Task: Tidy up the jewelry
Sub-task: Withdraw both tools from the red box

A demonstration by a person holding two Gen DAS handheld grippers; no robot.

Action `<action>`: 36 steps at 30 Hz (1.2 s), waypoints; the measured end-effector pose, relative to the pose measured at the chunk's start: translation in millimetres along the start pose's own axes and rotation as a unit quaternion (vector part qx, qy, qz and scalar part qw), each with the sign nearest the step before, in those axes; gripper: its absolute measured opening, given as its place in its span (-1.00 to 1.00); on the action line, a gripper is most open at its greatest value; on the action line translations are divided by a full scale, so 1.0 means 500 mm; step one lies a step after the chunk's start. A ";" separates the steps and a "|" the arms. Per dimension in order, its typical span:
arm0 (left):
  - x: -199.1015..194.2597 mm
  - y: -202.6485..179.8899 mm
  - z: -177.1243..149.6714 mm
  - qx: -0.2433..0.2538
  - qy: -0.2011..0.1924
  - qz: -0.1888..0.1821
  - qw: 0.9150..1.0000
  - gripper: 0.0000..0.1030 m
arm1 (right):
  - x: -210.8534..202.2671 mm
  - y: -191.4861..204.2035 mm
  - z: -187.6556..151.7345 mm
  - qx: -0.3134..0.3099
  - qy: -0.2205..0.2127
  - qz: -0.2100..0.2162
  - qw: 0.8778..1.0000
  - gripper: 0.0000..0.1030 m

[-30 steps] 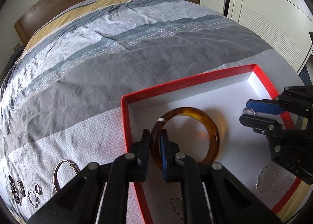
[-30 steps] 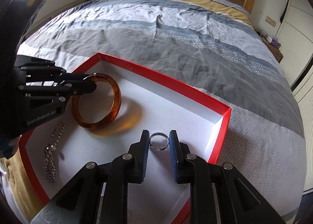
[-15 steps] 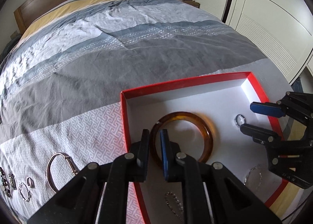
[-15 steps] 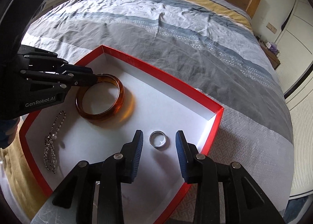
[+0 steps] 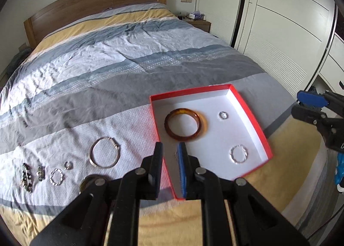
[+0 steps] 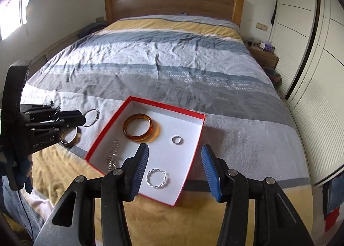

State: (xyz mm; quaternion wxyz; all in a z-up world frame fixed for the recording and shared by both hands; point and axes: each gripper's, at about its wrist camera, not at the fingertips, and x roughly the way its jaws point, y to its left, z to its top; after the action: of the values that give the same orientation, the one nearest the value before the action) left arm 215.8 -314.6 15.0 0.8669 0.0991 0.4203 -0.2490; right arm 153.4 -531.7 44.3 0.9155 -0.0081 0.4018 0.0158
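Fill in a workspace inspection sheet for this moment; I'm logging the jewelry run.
Surface: striped bedspread, creased.
Job's things: red box holds amber bangle, small ring, twisted silver hoop, chain; silver bracelet and smaller pieces lie on the bedspread.
Clutter: nothing seen.
Grippers: left gripper narrow, nothing between its fingers; right gripper has just been opening, empty.
Cables: nothing seen.
Surroundings: wooden headboard, wardrobe doors.
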 end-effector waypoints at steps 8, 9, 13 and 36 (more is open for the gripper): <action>-0.188 0.116 -0.140 -0.047 -0.011 0.041 0.998 -0.74 | -0.171 0.099 -0.060 0.014 -0.039 0.007 0.999 0.00; -0.211 0.139 -0.158 -0.057 -0.012 0.046 0.997 -0.74 | -0.187 0.111 -0.068 0.015 -0.043 0.007 0.999 0.00; -0.297 0.223 -0.228 -0.086 -0.017 0.079 0.993 -0.74 | -0.248 0.150 -0.098 0.018 -0.059 0.011 0.998 0.00; -0.552 0.390 -0.466 -0.166 -0.063 0.121 0.977 -0.52 | -0.396 0.369 -0.143 0.025 -0.116 0.060 0.991 0.00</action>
State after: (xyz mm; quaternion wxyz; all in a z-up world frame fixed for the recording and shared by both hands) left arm 13.6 37.4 76.3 0.9198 -0.0120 0.3851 -0.0746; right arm -39.7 -353.7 141.4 0.9531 0.0409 0.2933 0.0618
